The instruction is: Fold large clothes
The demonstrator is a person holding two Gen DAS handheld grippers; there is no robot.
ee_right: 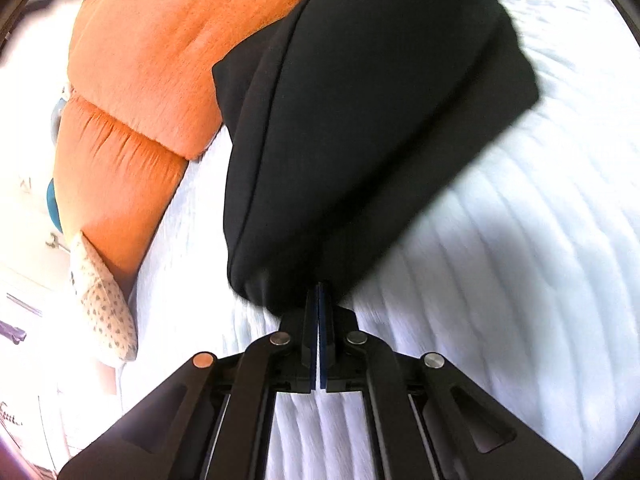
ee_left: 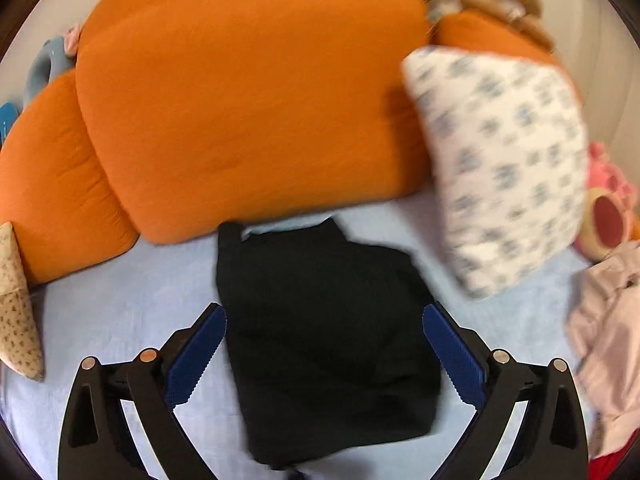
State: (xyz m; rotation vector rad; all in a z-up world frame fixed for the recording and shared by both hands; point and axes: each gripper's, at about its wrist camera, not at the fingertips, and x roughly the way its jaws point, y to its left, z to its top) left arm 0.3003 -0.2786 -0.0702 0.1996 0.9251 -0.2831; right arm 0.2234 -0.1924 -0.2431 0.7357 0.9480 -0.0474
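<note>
Apparently a late step of the folding is in hand: the black garment [ee_left: 324, 332] is already brought into a compact folded packet and lies on the pale blue bed sheet [ee_left: 120, 300], just near of the big orange cushion [ee_left: 240, 100].

In the left wrist view the left gripper [ee_left: 324, 354] is seen wide open above the packet, with nothing between its blue pads [ee_left: 196, 356]; the cloth lies below the gap and is not touched. In the right wrist view the right gripper [ee_right: 320, 304] is closed almost fully, and the near edge of the garment [ee_right: 360, 120] is pinched at its tips, so that this edge seems slightly lifted from the sheet [ee_right: 500, 260].

As a judgement, the next move calls for the pinched edge to be laid down flat or carried over. The packet must be kept from opening, and the patterned pillow [ee_left: 500, 168] at the right must be avoided.
</note>
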